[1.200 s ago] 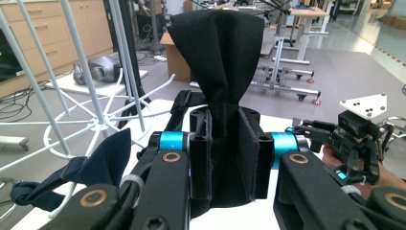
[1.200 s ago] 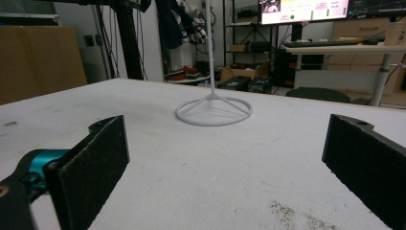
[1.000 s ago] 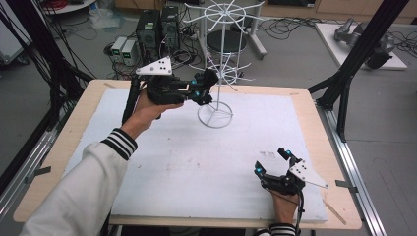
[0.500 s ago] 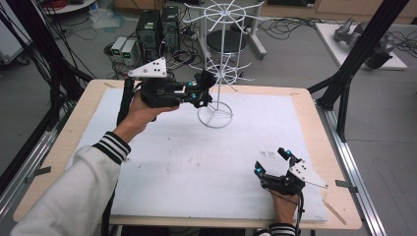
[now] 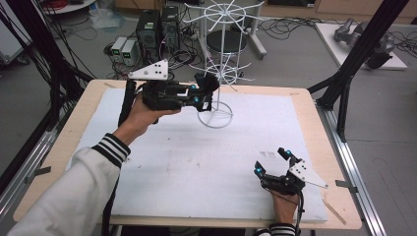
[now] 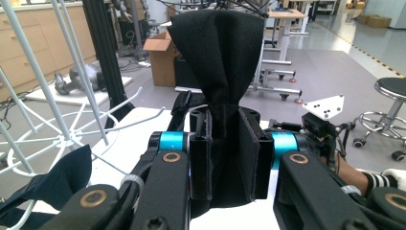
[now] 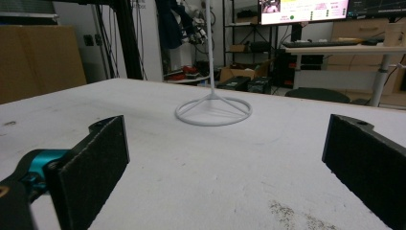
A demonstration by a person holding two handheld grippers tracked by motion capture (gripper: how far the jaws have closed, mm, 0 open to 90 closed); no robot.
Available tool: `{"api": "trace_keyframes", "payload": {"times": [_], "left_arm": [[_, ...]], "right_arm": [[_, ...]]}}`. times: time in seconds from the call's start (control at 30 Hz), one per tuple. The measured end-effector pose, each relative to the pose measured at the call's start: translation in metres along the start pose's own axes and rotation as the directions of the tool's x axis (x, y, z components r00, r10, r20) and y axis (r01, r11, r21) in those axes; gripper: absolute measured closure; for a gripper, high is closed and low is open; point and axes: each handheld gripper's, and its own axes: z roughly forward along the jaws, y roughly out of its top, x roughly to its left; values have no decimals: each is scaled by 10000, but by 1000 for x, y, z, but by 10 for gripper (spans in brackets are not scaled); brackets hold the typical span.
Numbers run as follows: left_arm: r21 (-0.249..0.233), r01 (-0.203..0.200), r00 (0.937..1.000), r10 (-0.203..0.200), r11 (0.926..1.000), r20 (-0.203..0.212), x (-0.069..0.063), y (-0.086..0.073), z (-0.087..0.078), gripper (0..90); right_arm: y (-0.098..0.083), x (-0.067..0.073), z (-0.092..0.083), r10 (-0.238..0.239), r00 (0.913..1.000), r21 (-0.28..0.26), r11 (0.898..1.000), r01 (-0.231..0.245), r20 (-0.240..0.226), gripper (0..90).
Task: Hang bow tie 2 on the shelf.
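- You kept the left gripper (image 6: 225, 158) clamped on the black cloth (image 6: 218, 62), nudging it closer to the white wire rack (image 5: 221, 73); hanging remained.
- Your right gripper (image 5: 275, 164) stayed parked on the table (image 5: 305, 98), jaws wide and empty.

The white wire rack (image 5: 222, 64) stands at the far middle of the table (image 5: 314, 123), its ring base and spread arms blocking passage there. Near the rack, on the person's side, the white mat (image 5: 196, 162) lies bare, giving free room between the two grippers.
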Motion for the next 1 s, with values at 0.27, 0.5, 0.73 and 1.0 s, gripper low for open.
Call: {"api": "trace_keyframes", "payload": {"times": [0.27, 0.5, 0.73, 1.0], "left_arm": [[-88, 107, 9999, -107, 9999, -15, 9, -1, 12, 759], [-81, 206, 9997, -207, 9998, -121, 19, -3, 20, 759], [-60, 258, 9994, -260, 9996, -227, 26, -4, 23, 759], [-80, 375, 9988, -377, 9993, -325, 34, -8, 23, 759]], "right_arm": [[0, 0, 0, 5, 10000, 0, 10000, -5, -7, 14], [0, 0, -1, 124, 9999, 33, 9999, -124, -32, 14], [0, 0, -1, 146, 9999, 38, 9999, -146, -43, 14], [0, 0, -1, 146, 9999, 39, 9999, -146, -41, 14]]}}
